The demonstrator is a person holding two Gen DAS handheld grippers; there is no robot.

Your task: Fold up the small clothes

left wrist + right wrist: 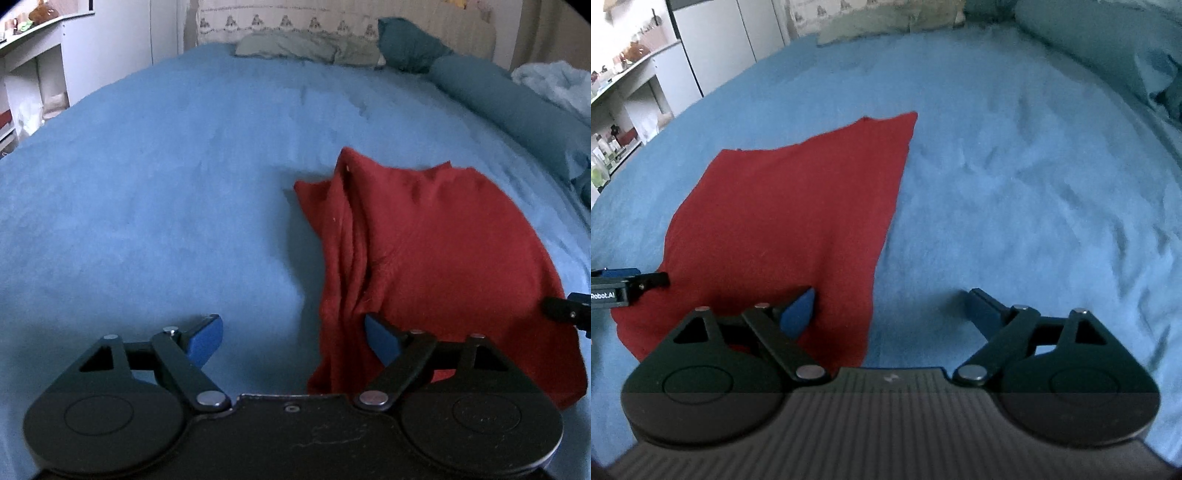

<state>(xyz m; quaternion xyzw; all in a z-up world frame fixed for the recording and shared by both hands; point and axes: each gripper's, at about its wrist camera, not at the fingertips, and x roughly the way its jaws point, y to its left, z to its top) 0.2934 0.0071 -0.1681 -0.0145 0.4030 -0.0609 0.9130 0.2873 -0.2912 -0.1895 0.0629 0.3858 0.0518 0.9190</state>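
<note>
A red cloth (424, 251) lies on the blue bedspread (166, 203), bunched into lengthwise folds along its left side. My left gripper (293, 338) hovers over the cloth's near left edge, jaws wide open; the folded edge sits between the fingers beside the right pad (380, 339), not pinched. In the right wrist view the red cloth (783, 229) lies flat at the left. My right gripper (890, 312) is open over its near right edge, left pad (799, 314) above the fabric, right pad over the bare bedspread (1015, 184). Each view shows the other gripper's tip at its edge.
Pillows (306, 46) and a teal bolster (509, 107) line the head and right side of the bed, with a pale blue blanket (554, 85) beyond. White shelves (624, 110) and a wardrobe (716, 40) stand to the left of the bed.
</note>
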